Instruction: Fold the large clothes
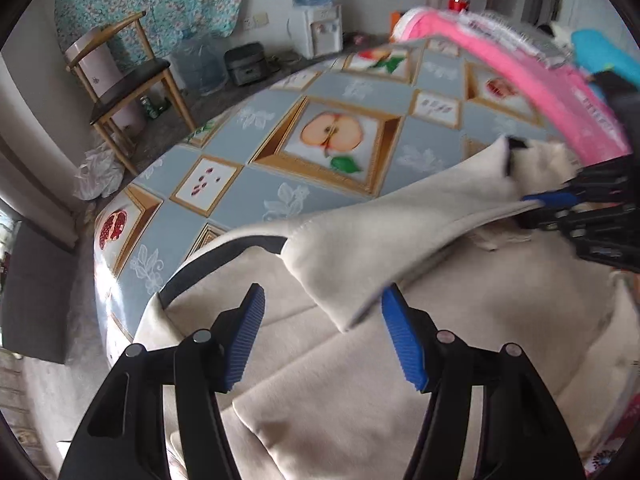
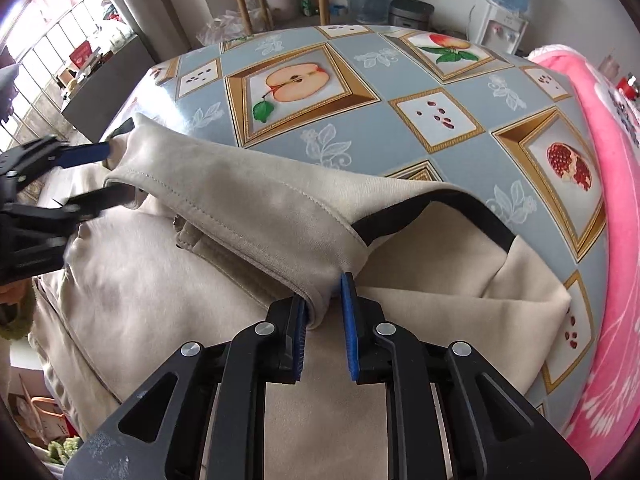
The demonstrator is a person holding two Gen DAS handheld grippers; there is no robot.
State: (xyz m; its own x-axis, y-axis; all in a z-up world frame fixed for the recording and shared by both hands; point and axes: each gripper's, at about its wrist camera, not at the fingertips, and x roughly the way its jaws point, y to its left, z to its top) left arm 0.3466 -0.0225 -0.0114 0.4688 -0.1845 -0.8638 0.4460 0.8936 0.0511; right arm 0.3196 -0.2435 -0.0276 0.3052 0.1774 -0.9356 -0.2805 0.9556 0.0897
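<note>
Cream garment (image 2: pixel 160 288) with a black neck trim (image 2: pixel 436 208) lies spread on the near part of a table covered by a fruit-print tablecloth (image 2: pixel 360 116). One sleeve (image 2: pixel 248 208) of the garment is lifted off the cloth and stretches between the two grippers. The right gripper (image 2: pixel 324 312) is clenched on the sleeve near the neck; the fabric is squeezed between its blue pads (image 2: pixel 349 328). In the left wrist view the left gripper (image 1: pixel 324 340) stands with its jaws apart, and a fold of the sleeve hangs between the pads without being pressed. A pink blanket (image 2: pixel 600 240) lies along the far side of the table. A wooden chair (image 1: pixel 120 88) stands on the floor behind.
</note>
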